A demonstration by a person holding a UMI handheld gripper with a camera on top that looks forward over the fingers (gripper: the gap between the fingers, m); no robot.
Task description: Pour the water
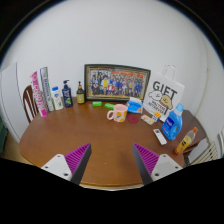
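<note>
Gripper view: the gripper (112,165) hangs above the near edge of a round wooden table (95,140), its two fingers spread wide apart with nothing between them. The purple pads (77,158) on their inner faces show as two pointed wedges, both over bare wood.

Well beyond the fingers, toward the far edge of the table, a pink mug (119,113) stands upright just in front of a framed group photo (116,83) that leans against the white wall. Two small flat things, one green (97,103) and one pink (109,105), lie just beside the mug on its left.

Along the far left edge stand a tall pink box (40,92), a white tube (56,99), a dark pump bottle (67,94) and a small brown bottle (81,94), all upright and close in a row. A wooden chair (27,100) shows behind the table's left edge.

On the right side a white bag printed "GIFT" (163,95) stands near the far edge, with a blue and white packet (135,105) just beside it. In front of the bag lie a white remote (160,136) and a blue carton (173,124), and an orange bottle (187,141) lies tilted at the right edge.

Which of these holds water I cannot tell.
</note>
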